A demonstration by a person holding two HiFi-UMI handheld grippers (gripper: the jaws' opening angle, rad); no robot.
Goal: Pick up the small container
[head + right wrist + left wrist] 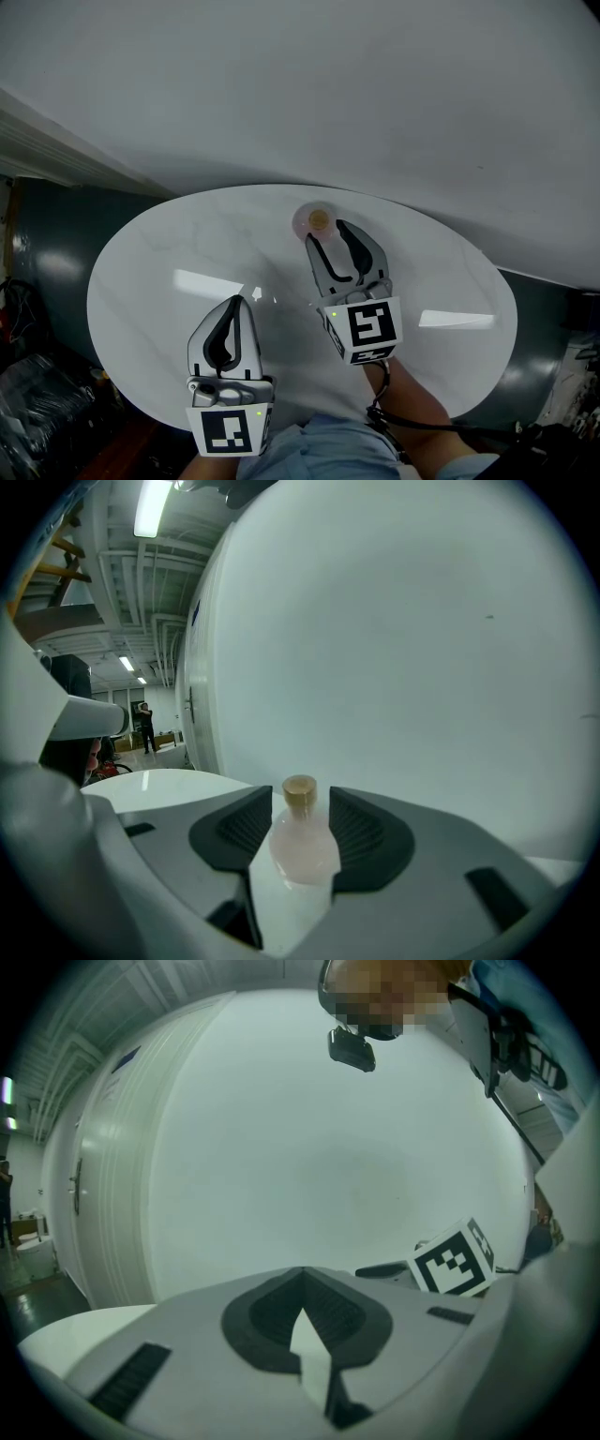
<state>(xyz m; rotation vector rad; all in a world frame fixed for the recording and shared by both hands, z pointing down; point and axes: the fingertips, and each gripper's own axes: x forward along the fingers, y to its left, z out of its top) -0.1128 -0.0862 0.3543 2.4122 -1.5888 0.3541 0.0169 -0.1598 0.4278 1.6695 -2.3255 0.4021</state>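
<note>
Right gripper view: the right gripper [302, 797] has fingers open toward the small container [305, 844], probably light, slippery and best pinched at its belly; left gripper [302, 1274] fingers closed.

Left grey plastic hand-held gripper [240, 301]: jaws closed, tips touching.
Right grey plastic hand-held gripper [326, 233]: jaws spread wide, reaching further forward.

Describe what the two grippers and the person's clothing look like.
Both the left gripper and the right gripper have light grey bodies with curved black pads. Each carries a cube with black-and-white square markers and a small green light. A black cable runs back from the right one. The person wears a light blue garment.
</note>
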